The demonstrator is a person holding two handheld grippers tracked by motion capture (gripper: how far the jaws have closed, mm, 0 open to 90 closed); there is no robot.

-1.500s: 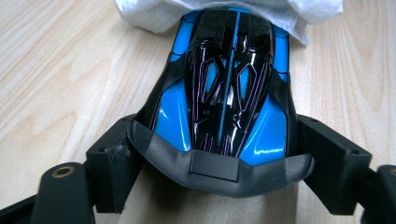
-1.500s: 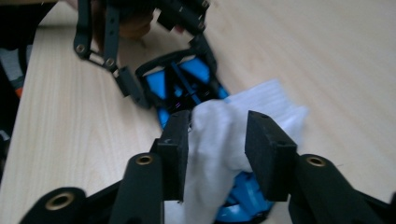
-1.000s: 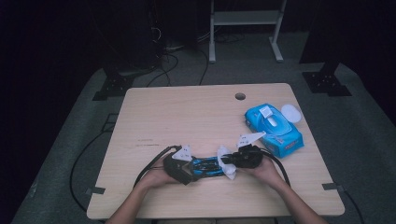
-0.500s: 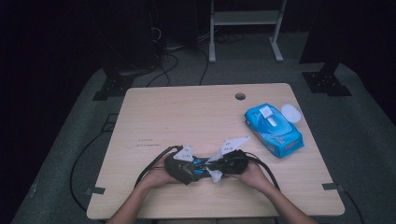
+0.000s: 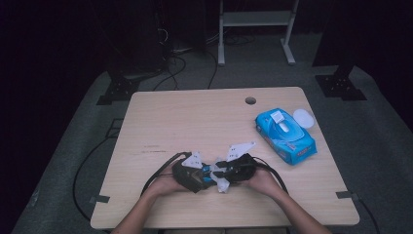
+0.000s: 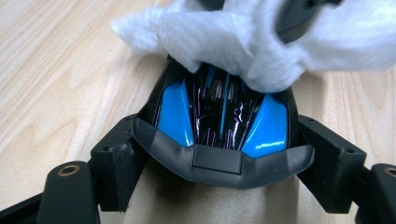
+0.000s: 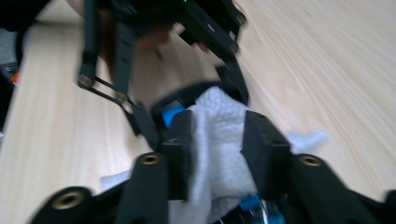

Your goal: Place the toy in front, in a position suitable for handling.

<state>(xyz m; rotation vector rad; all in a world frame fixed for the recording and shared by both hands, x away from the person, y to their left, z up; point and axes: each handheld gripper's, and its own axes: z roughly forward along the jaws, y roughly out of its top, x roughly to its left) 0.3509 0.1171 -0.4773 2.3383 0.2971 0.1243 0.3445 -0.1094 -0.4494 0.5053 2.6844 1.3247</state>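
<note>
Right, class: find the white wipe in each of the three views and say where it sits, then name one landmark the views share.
High view: the white wipe lies low at centre, between the two grippers.
Left gripper view: it drapes across the top, over the far end of the blue-and-black object.
Right gripper view: it sits at centre, pinched between the right gripper jaws.
Shared landmark: the light wooden table.

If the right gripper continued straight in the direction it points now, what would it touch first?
Probably the black and blue object, already pressed under the white wipe in the right gripper; just behind it stands the left gripper.
</note>
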